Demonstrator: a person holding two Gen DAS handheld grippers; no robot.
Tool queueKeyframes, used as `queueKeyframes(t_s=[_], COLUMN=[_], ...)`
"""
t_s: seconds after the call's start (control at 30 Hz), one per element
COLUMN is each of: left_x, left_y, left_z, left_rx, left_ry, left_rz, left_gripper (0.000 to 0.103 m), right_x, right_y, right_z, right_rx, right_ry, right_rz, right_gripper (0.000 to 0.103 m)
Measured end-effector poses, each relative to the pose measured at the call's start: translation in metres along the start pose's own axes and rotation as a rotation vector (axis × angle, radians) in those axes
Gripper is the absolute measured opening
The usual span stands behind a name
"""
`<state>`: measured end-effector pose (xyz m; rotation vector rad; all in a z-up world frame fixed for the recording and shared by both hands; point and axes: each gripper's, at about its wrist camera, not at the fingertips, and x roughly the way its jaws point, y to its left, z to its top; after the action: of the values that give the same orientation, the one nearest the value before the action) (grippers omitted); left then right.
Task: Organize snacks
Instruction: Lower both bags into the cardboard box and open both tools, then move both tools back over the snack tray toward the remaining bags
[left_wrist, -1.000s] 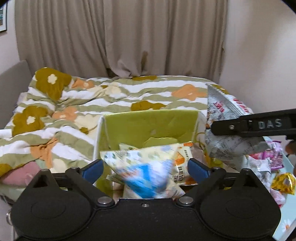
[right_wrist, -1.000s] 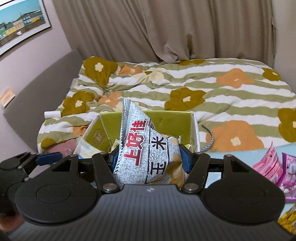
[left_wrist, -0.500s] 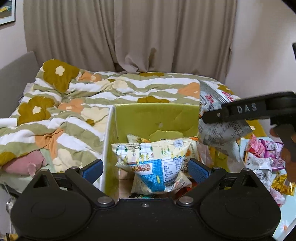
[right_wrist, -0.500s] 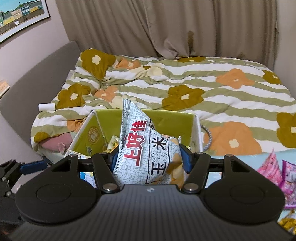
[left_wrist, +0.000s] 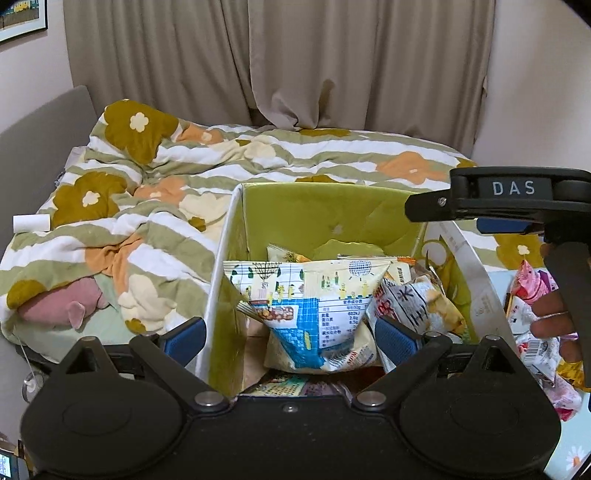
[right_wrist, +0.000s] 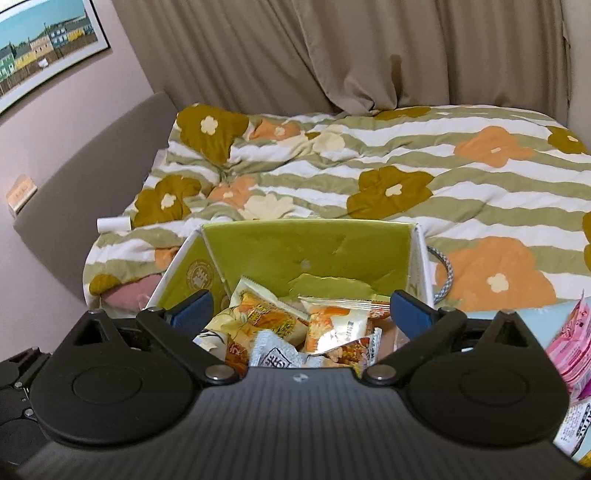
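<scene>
Right gripper (right_wrist: 300, 314), jaws just sprung apart and empty, hangs over the green box (right_wrist: 306, 243) beside a floral-quilted bed (right_wrist: 461, 173) and beige curtains (right_wrist: 332, 51).

Below the right gripper (right_wrist: 301, 314), the grey packet (right_wrist: 275, 355) is half hidden by the gripper body; to its right, pink packets (right_wrist: 570, 350) are cut off.

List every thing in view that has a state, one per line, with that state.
Right tongs: open, jaws just spread, nothing between them, above the box.
Left tongs: open, pads clear of the blue-and-white bag.
Green box: top open, partly filled with snack packets.
Grey speckled bag: released, lying in the box.
Blue-and-white bag: sealed, propped in the box.
Pink packets: outside the box, not yet stowed.
Curtains: drawn.
</scene>
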<state>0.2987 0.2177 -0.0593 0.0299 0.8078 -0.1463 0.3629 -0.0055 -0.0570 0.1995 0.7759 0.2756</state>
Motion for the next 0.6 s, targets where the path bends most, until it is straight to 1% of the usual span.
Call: queueKeyframes(t_s=[0.2,0.27,0.47,0.6], left_x=[-0.008,-0.013,-0.031,-0.044], left_y=[-0.002,-0.003,-0.008,-0.012], left_z=[0.001,0.002,0.002,0.000], left_rx=[-0.008,-0.009,0.007,0.019], left_ry=[-0.021,-0.032,-0.068,-0.084], left_rz=[0.006,0.008,0.009,-0.005], left_gripper=[0.100,0.100,0.100,0.100], right_x=[-0.012,-0.018,-0.039,-0.057], right_y=[-0.005,-0.005,-0.004,0.000], right_z=[0.000,0.000,-0.002,-0.005], right_rx=[-0.005,-0.008,-0.011,-0.027], right_ry=[-0.041,-0.041,-0.041,-0.048], right_rz=[-0.012,-0.018,0.006,-0.001], right_gripper=[0.103,0.103,0.103,0.103])
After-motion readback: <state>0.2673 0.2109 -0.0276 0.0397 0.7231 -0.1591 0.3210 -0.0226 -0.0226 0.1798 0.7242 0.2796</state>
